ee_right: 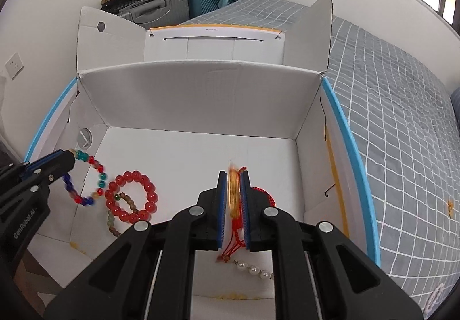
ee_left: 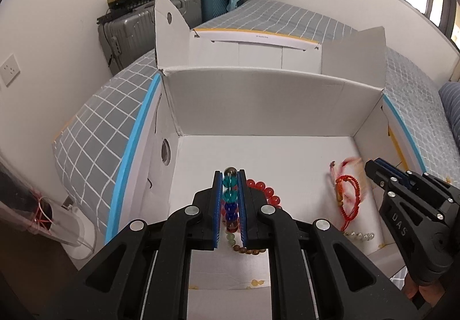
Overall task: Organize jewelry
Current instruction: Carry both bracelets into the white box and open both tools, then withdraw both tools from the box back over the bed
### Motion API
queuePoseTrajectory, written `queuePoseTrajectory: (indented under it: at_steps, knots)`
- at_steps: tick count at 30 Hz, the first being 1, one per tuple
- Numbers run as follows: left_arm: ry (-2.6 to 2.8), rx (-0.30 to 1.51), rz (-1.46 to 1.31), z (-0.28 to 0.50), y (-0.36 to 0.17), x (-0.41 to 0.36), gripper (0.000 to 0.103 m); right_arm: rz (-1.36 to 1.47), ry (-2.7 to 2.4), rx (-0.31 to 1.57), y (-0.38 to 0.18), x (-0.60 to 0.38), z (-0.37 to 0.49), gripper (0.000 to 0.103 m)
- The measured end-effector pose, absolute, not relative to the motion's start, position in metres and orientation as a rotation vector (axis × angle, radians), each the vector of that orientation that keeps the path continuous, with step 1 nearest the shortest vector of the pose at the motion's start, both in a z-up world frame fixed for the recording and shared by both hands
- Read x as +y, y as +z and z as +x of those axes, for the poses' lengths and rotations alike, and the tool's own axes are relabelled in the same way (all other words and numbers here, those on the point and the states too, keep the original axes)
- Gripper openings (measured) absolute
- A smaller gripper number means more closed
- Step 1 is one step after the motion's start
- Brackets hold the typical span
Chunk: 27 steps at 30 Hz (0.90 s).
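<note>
We've got both tools clamped — left tool on the multicolored bead bracelet, right tool on the red cord bracelet — box floor directly beneath.

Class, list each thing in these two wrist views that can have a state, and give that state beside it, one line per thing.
left gripper: shut on the multicolour bead bracelet, lifted.
right gripper: shut on the red cord bracelet, cord dangling.
red bead bracelet: lying flat on the box floor.
brown-green bead bracelet: lying, partly under the red one.
pearl strand: lying on the floor.
white box: open, flaps up.
</note>
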State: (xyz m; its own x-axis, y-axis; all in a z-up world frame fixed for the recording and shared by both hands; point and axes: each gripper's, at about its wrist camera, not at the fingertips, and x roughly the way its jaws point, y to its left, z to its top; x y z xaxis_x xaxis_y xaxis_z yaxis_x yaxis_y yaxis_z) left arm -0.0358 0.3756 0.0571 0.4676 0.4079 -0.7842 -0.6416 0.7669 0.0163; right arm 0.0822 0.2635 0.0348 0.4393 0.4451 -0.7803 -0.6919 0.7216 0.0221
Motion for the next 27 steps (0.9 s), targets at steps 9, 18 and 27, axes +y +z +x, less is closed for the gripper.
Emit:
queuePoseTrajectory:
  at_steps: [9, 18, 27]
  knots:
    - [0.675, 0.840, -0.287, -0.038, 0.066, 0.370, 0.046, -0.265, 0.710, 0.818, 0.057, 0.244, 0.087, 0.055]
    - [0.652, 0.798, -0.284, -0.033, 0.086, 0.350, 0.078, -0.187, 0.641, 0.742, 0.092, 0.197, 0.098, 0.085]
    - [0.584, 0.765, -0.240, -0.007, 0.105, 0.296, 0.095, -0.177, 0.545, 0.697, 0.112, 0.125, 0.107, 0.090]
